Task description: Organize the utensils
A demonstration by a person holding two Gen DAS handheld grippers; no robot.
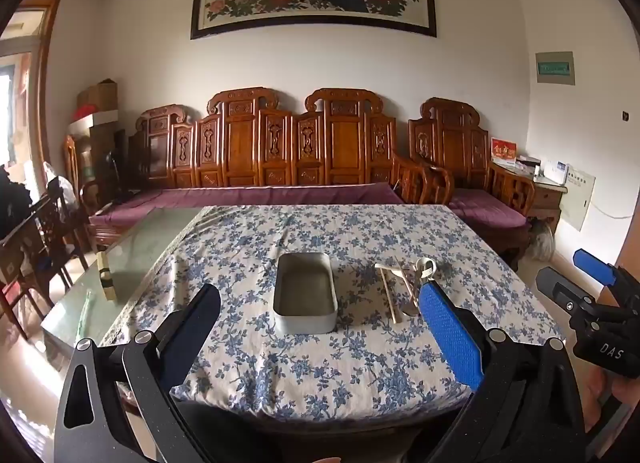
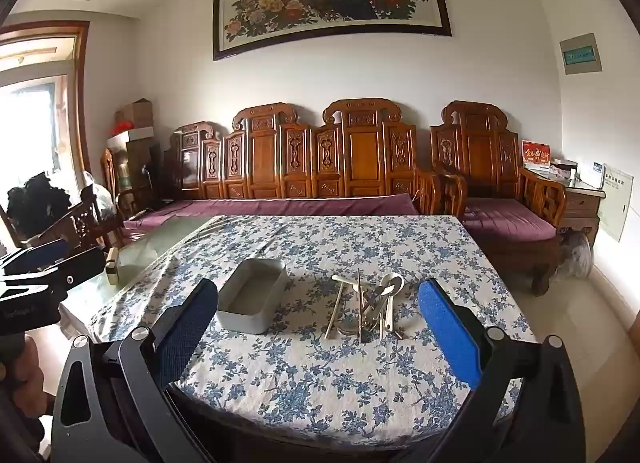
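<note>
You face a rectangular table point(image 1: 132, 259) whose glass top shows bare along its 9 o'clock side, the rest draped in a white cotton cloth printed with blue flowers point(image 1: 320, 363). Near the cloth's centre sits a grey, round-cornered rectangular metal tin point(image 1: 305, 321), open and empty. Just beside it, at 3 o'clock, lies a loose heap of utensils point(image 2: 370, 309): pale wooden chopsticks point(image 2: 334, 313), white ceramic spoons point(image 2: 391, 291) and slim metal pieces crossing one another; how many there are cannot be told. On the bare glass at 9 o'clock of the tin rests a small pale wooden block with a dark band point(image 1: 106, 277), and near it, towards 7 o'clock, a thin green stick point(image 1: 85, 313).
</note>
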